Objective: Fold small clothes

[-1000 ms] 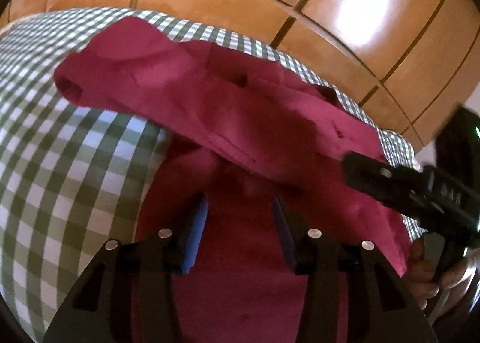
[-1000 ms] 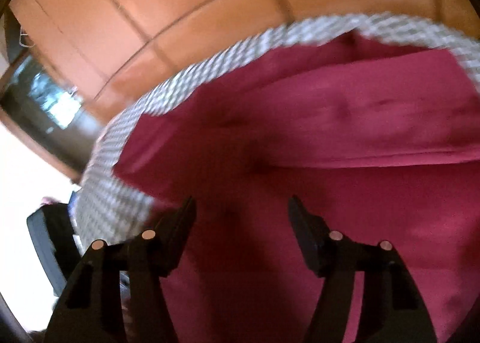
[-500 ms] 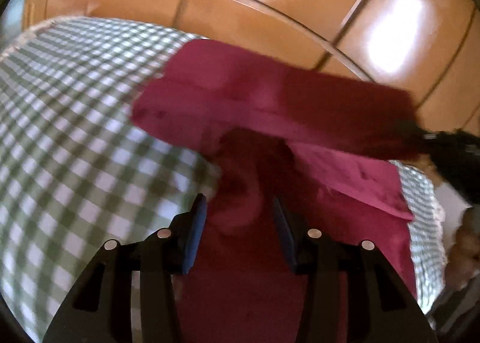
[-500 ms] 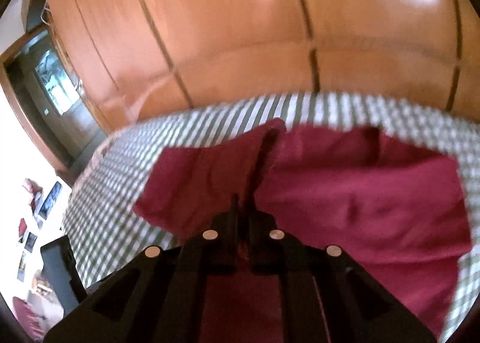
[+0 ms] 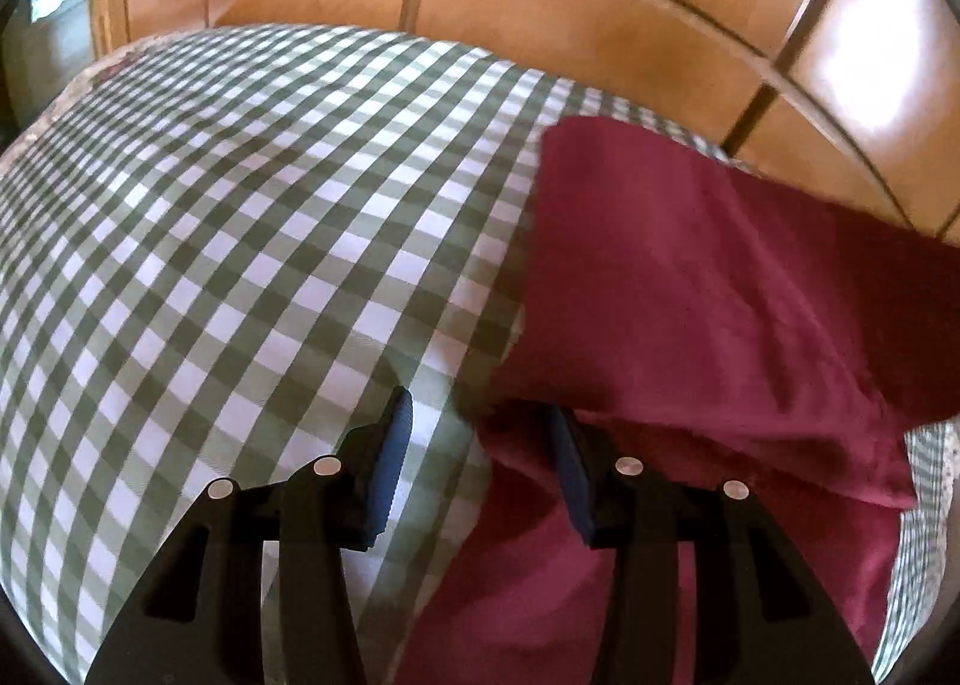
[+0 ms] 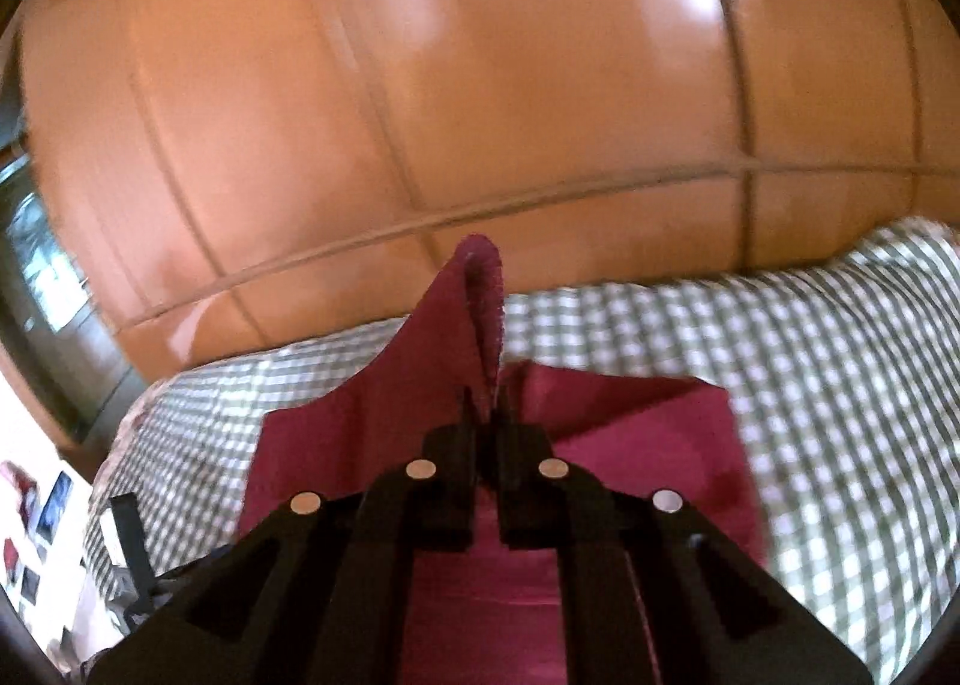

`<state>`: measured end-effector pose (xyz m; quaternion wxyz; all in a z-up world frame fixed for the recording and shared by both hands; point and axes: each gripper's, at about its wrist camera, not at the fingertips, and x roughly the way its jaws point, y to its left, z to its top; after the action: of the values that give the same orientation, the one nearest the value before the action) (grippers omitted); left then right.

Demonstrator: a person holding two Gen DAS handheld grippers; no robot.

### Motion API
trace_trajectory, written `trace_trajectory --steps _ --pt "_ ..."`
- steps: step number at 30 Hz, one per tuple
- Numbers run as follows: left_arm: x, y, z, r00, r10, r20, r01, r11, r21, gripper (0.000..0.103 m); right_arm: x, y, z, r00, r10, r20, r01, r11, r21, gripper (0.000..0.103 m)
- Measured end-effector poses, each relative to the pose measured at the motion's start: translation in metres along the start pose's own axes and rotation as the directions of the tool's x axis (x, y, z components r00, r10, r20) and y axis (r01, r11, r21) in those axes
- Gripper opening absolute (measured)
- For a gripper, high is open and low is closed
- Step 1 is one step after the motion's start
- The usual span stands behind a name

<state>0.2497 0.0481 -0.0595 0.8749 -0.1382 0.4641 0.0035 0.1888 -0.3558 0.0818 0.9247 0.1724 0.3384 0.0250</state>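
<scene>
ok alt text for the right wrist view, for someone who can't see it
The right gripper is shut on a lifted fold of a dark red garment, which peaks just above the fingertips. The rest of the garment lies on a green and white checked cloth, with glossy orange-brown wooden panels behind.

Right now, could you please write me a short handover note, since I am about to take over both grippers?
Right gripper: shut on an edge of the red garment, lifted so a loop of cloth stands above the fingertips.
Left gripper: open, holding nothing, low over the garment's left edge where it meets the checked cloth.
Done: one layer of the garment already lies folded over the rest.
Left: carry the pinched edge across, lay it down, release, then flatten and finish the fold.
</scene>
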Motion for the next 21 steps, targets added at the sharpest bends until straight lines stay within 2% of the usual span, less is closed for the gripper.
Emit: trace_trajectory --steps 4,9,14,16,19,21 --pt "0.004 0.001 -0.003 1.0 0.014 0.008 -0.014 1.0 0.005 0.044 0.024 -0.046 -0.026 0.992 -0.082 -0.091 0.088 0.994 0.064 0.004" --pt "0.003 -0.009 -0.01 0.999 0.036 0.014 -0.037 0.997 0.073 0.044 0.061 -0.094 -0.072 0.962 -0.173 -0.21 0.203 0.971 0.129 0.004" --pt "0.001 -0.01 -0.011 0.999 0.042 0.0 -0.041 0.994 0.101 0.044 0.059 -0.089 -0.084 0.96 -0.208 -0.189 0.229 0.969 0.091 0.004" --pt "-0.012 -0.007 -0.012 1.0 -0.001 -0.003 0.001 0.995 0.096 0.044 0.059 -0.092 -0.081 0.959 -0.2 -0.2 0.224 0.969 0.103 0.004" --pt "-0.04 -0.004 -0.015 0.995 -0.079 0.054 0.074 0.992 0.1 0.044 0.042 -0.088 -0.072 0.96 -0.221 -0.173 0.24 0.965 0.102 0.018" --pt "-0.053 -0.007 -0.012 0.989 -0.106 0.099 0.094 0.988 0.121 0.049 0.025 -0.08 -0.067 0.966 -0.229 -0.119 0.242 0.964 0.106 0.048"
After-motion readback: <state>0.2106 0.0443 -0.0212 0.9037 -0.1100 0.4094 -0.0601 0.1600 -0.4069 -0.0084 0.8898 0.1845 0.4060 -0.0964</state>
